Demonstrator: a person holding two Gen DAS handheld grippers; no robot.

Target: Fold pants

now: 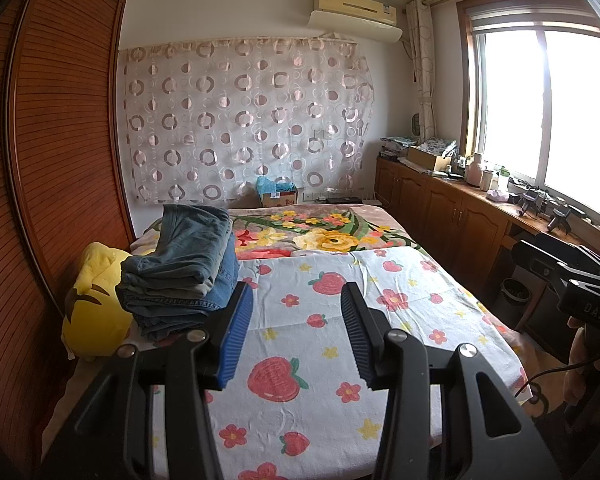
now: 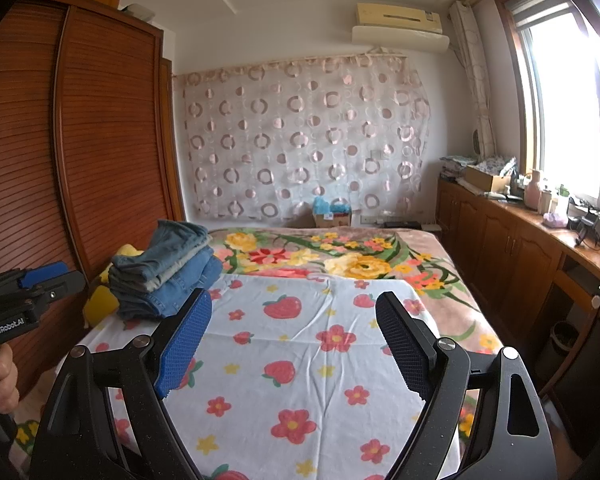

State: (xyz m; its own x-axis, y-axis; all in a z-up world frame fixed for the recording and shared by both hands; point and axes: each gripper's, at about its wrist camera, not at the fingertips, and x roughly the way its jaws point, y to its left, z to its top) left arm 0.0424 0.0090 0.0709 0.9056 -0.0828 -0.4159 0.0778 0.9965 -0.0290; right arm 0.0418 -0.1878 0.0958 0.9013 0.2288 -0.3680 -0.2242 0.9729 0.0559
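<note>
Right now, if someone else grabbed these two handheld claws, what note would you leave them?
Left gripper: open, holding nothing, above the sheet.
Right gripper: open wider, also holding nothing.
Pants: folded jeans sit stacked at the sheet's left edge, next to a yellow cushion.
Done: that stack looks neatly folded.
Left: no unfolded pants are in view; look around for more before stopping.

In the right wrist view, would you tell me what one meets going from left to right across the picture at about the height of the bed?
Left gripper → stack of folded jeans → strawberry-print sheet → floral blanket → wooden cabinets.
</note>
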